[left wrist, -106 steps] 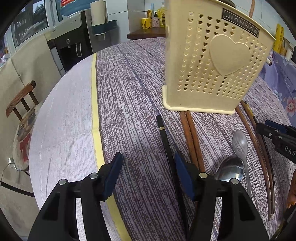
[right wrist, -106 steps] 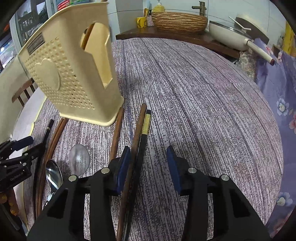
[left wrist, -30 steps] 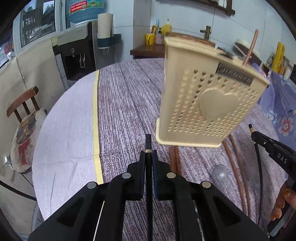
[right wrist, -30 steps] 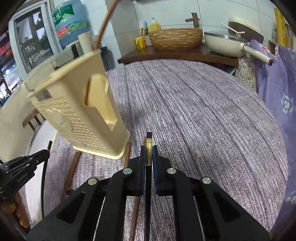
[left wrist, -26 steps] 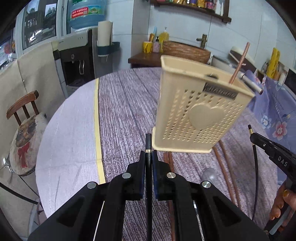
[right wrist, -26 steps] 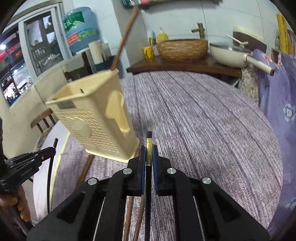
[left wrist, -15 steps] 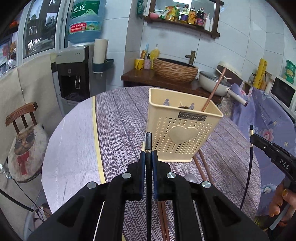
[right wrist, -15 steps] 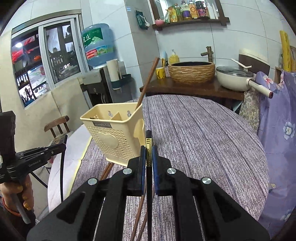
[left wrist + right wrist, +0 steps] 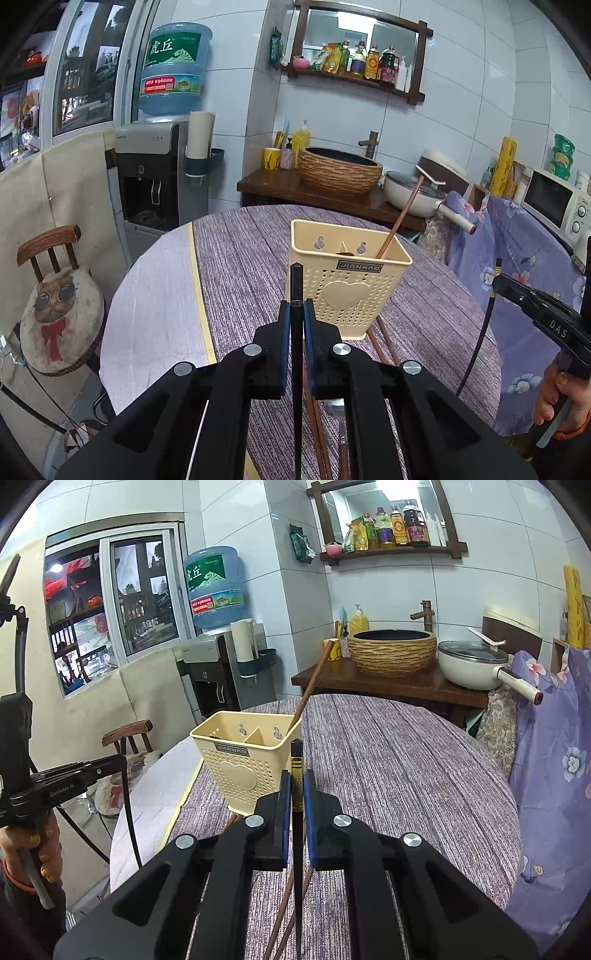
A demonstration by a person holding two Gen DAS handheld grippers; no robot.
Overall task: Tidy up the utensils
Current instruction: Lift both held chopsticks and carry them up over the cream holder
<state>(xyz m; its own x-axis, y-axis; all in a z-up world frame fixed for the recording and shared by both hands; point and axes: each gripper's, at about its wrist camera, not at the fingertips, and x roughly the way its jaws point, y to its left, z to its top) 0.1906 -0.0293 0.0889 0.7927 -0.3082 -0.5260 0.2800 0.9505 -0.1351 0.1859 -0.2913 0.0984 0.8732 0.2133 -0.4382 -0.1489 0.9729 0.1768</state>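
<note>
- My left gripper (image 9: 294, 314) is clamped shut on a black chopstick (image 9: 296, 284); the stick runs straight along the gripper axis, its blunt end poking out past the pads toward the holder.
- My right gripper (image 9: 294, 794) is likewise closed tight on a second black chopstick with a gold band (image 9: 296, 766), the band sitting right at the pad tips.
- Cream perforated utensil holder (image 9: 347, 280) stands upright on the round worktop (image 9: 236, 266), ahead of and below both grippers. It is not touching either held stick.
- One brown chopstick (image 9: 400, 218) already leans inside the holder, tilted toward its right corner in the left view.
- Holder interior shows a divider (image 9: 251, 734); the brown stick sits in the right-hand compartment as the right view shows it.
- More brown chopsticks (image 9: 384, 345) and a spoon (image 9: 338, 406) lie flat on the worktop near the holder's base, under my left gripper.
- From the left view, the right gripper's stick hangs down clear of the worktop.
</note>
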